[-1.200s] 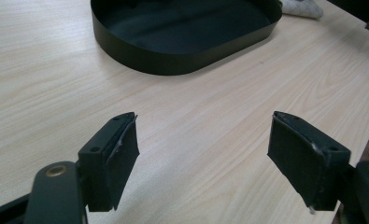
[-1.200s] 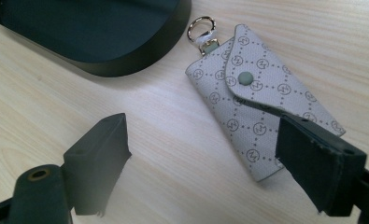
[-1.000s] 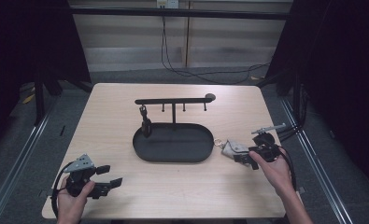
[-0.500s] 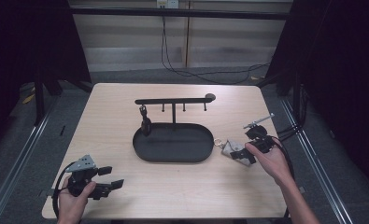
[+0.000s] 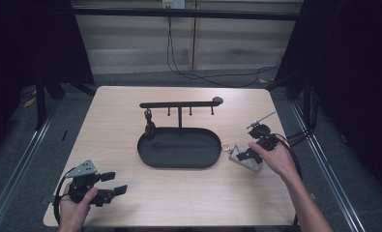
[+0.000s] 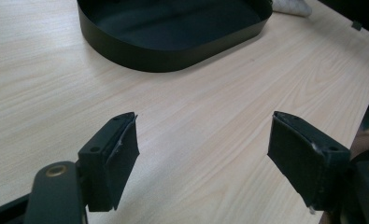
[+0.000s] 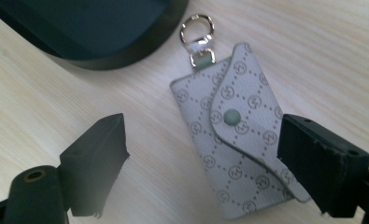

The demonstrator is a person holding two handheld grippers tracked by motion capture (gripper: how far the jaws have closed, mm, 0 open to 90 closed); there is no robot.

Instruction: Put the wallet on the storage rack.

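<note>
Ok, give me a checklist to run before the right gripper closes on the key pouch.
1. Right gripper jaws open: ok; they have just been closing a little, with the pads not pressing on anything.
2. Key pouch between the jaws: ok, though it sits nearer one pad.
3. Pouch flat on the table, snap flap shut: ok.
4. Metal ring free of the black tray: cannot tell; it lies right at the tray's rim.
5. Free pegs on the hanger bar: ok, some look bare.
6. Left gripper open and away from the tray: ok.
</note>
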